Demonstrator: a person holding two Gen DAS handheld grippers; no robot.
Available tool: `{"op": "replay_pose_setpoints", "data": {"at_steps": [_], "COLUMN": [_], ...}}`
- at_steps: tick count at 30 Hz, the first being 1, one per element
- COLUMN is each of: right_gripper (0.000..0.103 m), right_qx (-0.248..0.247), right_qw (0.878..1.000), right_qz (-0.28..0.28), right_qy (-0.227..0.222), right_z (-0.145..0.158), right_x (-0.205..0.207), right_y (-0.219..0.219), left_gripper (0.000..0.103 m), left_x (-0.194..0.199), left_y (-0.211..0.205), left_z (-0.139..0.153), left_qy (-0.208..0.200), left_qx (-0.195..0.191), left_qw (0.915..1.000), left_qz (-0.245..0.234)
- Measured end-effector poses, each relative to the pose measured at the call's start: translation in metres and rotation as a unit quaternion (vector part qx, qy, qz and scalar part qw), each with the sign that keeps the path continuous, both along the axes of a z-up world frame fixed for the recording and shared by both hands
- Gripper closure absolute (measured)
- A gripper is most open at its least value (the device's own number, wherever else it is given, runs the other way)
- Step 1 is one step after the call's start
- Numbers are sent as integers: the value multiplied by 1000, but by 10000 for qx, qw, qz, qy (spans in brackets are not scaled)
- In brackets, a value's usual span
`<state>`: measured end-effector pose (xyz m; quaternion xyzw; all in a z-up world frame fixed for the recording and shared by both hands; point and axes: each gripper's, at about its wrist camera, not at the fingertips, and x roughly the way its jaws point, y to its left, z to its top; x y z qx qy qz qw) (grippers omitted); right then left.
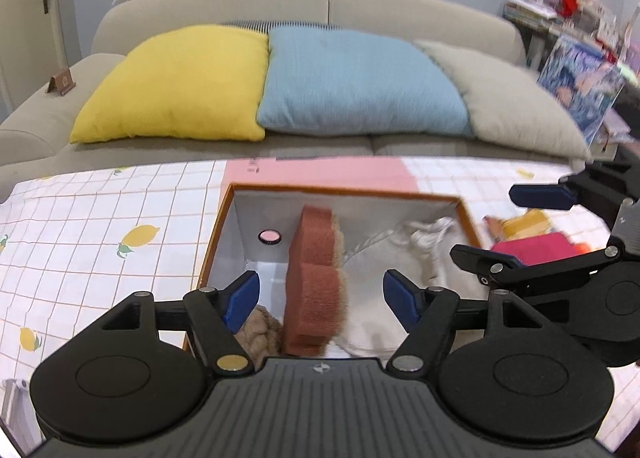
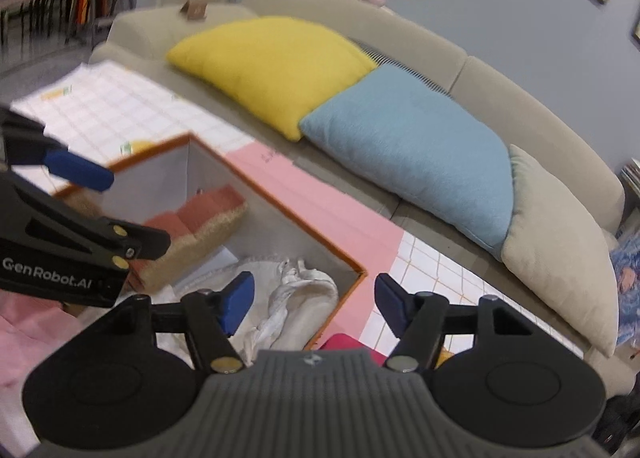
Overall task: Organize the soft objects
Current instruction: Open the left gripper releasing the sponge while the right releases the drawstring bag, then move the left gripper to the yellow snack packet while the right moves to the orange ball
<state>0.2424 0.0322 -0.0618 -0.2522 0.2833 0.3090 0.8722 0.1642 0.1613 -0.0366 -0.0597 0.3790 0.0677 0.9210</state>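
We see two hand-held grippers. The left gripper [image 1: 320, 298] hovers over one orange-rimmed box [image 1: 344, 190], jaws spread wide with nothing between them. The right gripper [image 2: 312, 300] hangs above the box's near corner, likewise spread and empty.

Inside the box we count three soft items: one rust-brown plush piece [image 1: 316, 282] standing on edge near the middle, one tan fuzzy item [image 1: 260, 332] low at its left, and one crumpled cream cloth [image 1: 404, 258] filling the right side. The box rests on one lemon-print checked cloth [image 1: 100, 242].

Outside the box, just right of it, lie one magenta item [image 1: 532, 248] and one yellow item [image 1: 526, 221].

Behind, one beige sofa [image 1: 360, 1] carries three cushions: one yellow [image 1: 176, 85], one blue [image 1: 356, 85], one grey [image 1: 512, 97].
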Motion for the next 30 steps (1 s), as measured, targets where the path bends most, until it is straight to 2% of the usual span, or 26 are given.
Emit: {"op": "replay_pose_setpoints", "data": {"at_steps": [7, 15, 20, 30], "right_gripper": [37, 37, 37, 37], "right_qx": [737, 1435, 1579, 1415], "right_qw": [9968, 9856, 9786, 9665], "right_qz": [-315, -887, -1318, -2133], "right_qy": [-27, -80, -95, 188], "right_z": [16, 20, 15, -8], "right_x": [-32, -75, -99, -116], "right_y": [-39, -97, -138, -211], "left_gripper": [20, 20, 20, 20], "left_x": [-31, -64, -80, -74], "left_y": [-19, -49, -73, -122], "left_z": [12, 10, 8, 4], "left_qy": [-390, -709, -813, -657], "left_qx": [-93, -226, -520, -549], "left_qw": [9992, 9971, 9950, 9925], "left_qz": [-14, -125, -246, -873]}}
